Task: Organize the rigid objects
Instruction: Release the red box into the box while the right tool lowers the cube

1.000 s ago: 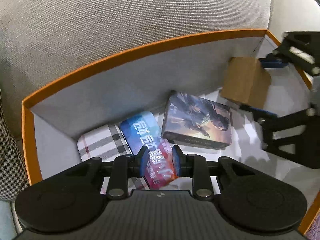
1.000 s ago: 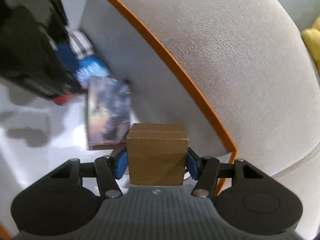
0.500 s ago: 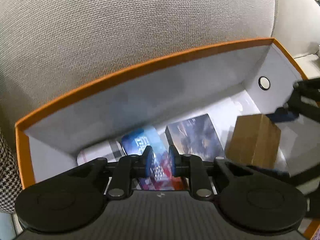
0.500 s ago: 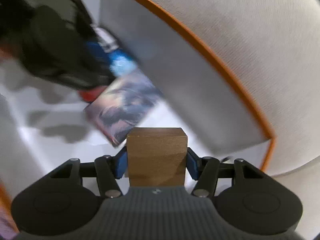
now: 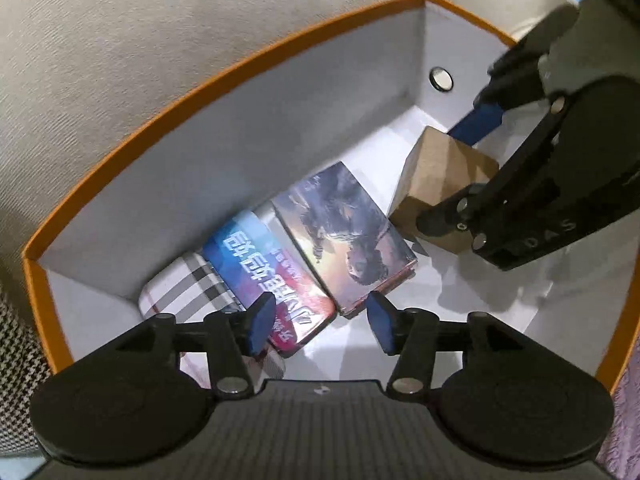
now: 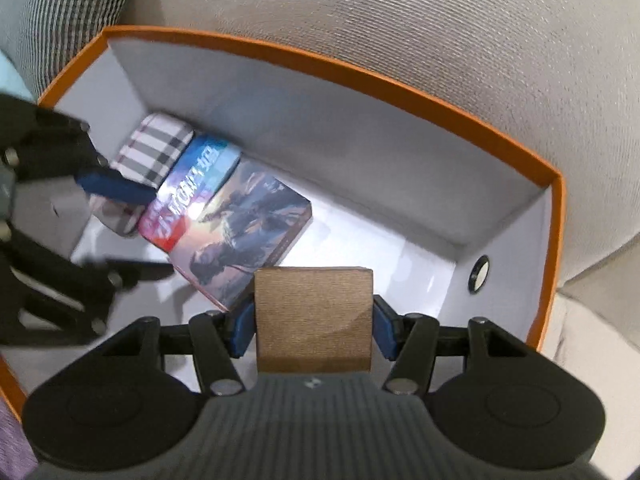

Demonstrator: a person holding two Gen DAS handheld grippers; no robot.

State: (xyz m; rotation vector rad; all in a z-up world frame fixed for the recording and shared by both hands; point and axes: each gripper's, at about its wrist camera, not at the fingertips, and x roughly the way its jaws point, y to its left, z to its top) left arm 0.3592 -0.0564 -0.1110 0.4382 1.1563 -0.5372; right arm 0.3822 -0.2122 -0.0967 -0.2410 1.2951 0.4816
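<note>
An orange-rimmed box point(image 5: 248, 68) with a white inside holds three flat items in a row: a plaid tin point(image 5: 188, 288), a blue and red pack point(image 5: 268, 264) and a picture box point(image 5: 344, 228). My left gripper point(image 5: 320, 326) is open and empty, just above the near ends of the pack and the picture box. My right gripper point(image 6: 314, 326) is shut on a brown wooden block point(image 6: 314, 316) and holds it low inside the orange-rimmed box point(image 6: 360, 80), beside the picture box point(image 6: 244, 232). The block point(image 5: 440, 184) also shows in the left wrist view.
The box rests against a grey fabric cushion point(image 5: 160, 40). A checked cushion point(image 6: 68, 4) lies at the left. A round metal eyelet point(image 5: 440, 79) sits in the box's right wall. Bare white floor point(image 6: 380, 252) lies right of the picture box.
My left gripper has opened from shut. My right gripper has carried the block lower into the box, next to the picture box, and the views have swung round.
</note>
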